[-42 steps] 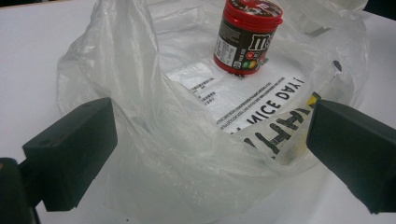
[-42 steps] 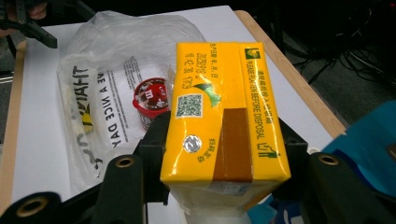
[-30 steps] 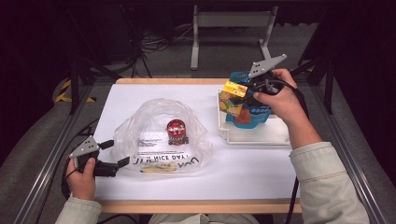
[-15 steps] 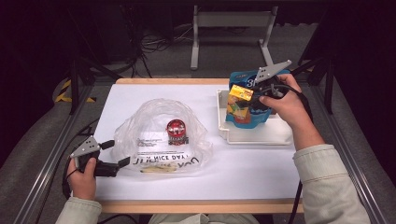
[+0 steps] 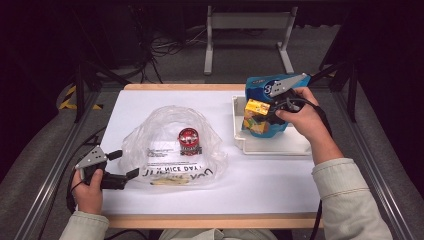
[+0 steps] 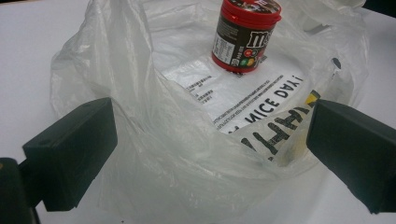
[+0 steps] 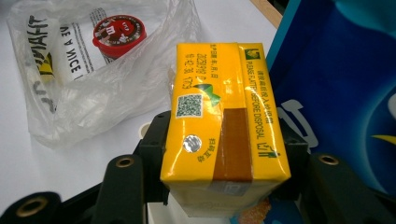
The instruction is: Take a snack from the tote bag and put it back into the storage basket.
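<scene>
Yellow carton [image 7: 224,116] clamped in right gripper [image 5: 266,111] beside blue pouch [image 5: 264,87]; red tub [image 6: 246,35] already bagged ahead of left gripper [image 6: 210,154], wide around bag [image 6: 154,154] rim.

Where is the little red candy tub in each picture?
High view: the red candy tub stands near the middle of the table, inside the clear plastic bag.
Left gripper view: it stands at the top centre, upright in the bag, beyond the two black jaws.
Right gripper view: it sits at the top left, seen lid-on, past the yellow carton.
Shared landmark: the bag's black lettering.
</scene>
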{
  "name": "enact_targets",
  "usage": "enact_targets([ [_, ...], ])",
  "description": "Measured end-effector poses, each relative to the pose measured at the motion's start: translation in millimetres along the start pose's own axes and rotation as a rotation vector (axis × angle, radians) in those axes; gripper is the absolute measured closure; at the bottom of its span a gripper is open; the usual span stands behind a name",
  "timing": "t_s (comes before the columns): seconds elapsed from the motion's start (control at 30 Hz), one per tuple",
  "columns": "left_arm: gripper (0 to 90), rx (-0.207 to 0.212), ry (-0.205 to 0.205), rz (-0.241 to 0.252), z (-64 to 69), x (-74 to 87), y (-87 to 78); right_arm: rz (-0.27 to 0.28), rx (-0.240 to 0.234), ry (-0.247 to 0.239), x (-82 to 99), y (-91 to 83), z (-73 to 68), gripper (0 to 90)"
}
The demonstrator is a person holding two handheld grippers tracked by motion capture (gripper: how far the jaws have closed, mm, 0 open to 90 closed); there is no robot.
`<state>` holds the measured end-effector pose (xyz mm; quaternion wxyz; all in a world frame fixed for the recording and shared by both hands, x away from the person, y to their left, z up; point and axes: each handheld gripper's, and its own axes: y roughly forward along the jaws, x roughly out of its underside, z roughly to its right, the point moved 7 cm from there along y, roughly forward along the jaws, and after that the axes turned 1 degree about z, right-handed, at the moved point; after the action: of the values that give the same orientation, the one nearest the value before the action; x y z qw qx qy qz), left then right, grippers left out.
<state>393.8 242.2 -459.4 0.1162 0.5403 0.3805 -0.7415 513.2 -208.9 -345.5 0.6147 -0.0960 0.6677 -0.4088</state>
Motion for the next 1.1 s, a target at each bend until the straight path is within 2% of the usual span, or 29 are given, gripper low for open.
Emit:
enact_targets([
  [0.37,2.4,-0.001,0.0,-0.002,-0.2,0.1,-0.6,-0.036,-0.023,0.003,17.5,17.4,-3.5,51.1],
  [1.1,2.4,-0.001,-0.005,0.001,0.3,0.2,-1.0,-0.058,-0.048,0.015,39.6,38.0,-8.0,51.0],
])
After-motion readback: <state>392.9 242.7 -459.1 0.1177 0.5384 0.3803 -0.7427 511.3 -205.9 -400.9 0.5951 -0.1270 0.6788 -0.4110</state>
